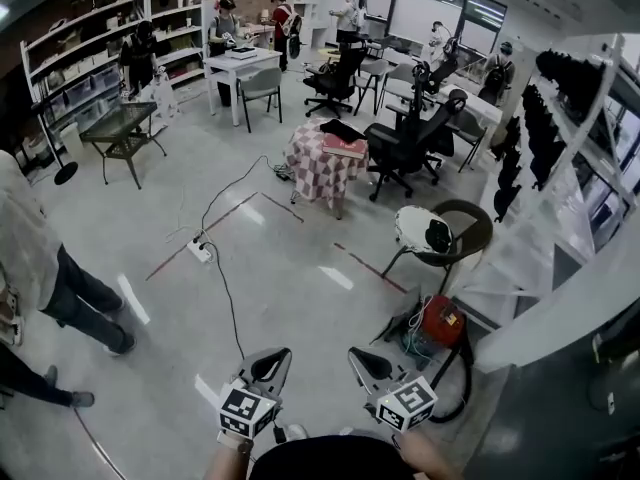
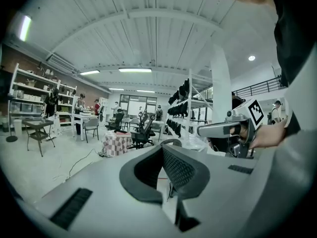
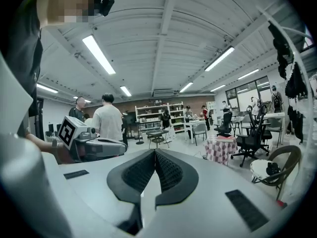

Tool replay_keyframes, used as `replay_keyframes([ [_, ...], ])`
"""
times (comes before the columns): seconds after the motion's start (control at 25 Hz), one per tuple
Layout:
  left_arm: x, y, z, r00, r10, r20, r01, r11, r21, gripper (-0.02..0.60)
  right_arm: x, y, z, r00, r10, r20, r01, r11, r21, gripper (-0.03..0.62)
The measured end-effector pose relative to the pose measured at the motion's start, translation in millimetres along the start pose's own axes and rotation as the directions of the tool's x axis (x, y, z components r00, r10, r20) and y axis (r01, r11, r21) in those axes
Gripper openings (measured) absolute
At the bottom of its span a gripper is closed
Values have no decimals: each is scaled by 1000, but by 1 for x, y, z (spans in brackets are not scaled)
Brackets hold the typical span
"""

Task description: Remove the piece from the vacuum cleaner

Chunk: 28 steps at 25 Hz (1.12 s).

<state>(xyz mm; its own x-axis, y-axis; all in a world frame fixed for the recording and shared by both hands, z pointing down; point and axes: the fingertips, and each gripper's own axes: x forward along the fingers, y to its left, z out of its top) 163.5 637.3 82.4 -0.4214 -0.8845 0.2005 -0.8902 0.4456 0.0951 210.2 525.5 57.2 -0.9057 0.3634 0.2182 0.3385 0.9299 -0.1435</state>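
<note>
The vacuum cleaner (image 1: 441, 322) is a small red canister on the floor at the right, beside a white rack, with a black hose (image 1: 462, 378) curling round it. Which piece comes off it I cannot make out. My left gripper (image 1: 272, 359) and right gripper (image 1: 361, 360) are held side by side low in the head view, well short of the vacuum. Both are shut with nothing between the pads. The left gripper view shows its pads (image 2: 174, 168) meeting at the tip, with the right gripper (image 2: 232, 128) alongside. In the right gripper view the closed pads (image 3: 168, 171) touch.
A round chair with a white seat (image 1: 438, 234) stands just beyond the vacuum. A power strip (image 1: 200, 252) and its cable lie on the floor ahead. A checkered-cloth table (image 1: 322, 171) and office chairs (image 1: 400, 148) are farther off. A person's legs (image 1: 75, 303) are at the left.
</note>
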Motion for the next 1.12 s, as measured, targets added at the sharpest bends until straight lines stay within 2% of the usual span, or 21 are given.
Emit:
replay_keyframes([
  [0.12, -5, 8, -11, 1000, -11, -5, 11, 1000, -17, 18, 4, 5, -8, 1000, -13, 20, 13, 999, 43, 29],
  [0.28, 0, 14, -20, 998, -49, -39, 49, 999, -3, 17, 12, 7, -24, 999, -32, -9, 32, 998, 54, 29],
  [0.48, 24, 21, -23, 997, -56, -52, 56, 998, -1, 17, 21, -21, -29, 998, -61, -10, 62, 994, 92, 29],
  [0.8, 101, 46, -9, 997, -36, -65, 37, 999, 15, 17, 59, -96, -20, 999, -45, 0, 44, 993, 108, 29],
  [1.12, 212, 65, 31, 998, -16, -67, 18, 999, 29, 18, 80, -208, 14, 999, -44, 19, 42, 994, 104, 29],
])
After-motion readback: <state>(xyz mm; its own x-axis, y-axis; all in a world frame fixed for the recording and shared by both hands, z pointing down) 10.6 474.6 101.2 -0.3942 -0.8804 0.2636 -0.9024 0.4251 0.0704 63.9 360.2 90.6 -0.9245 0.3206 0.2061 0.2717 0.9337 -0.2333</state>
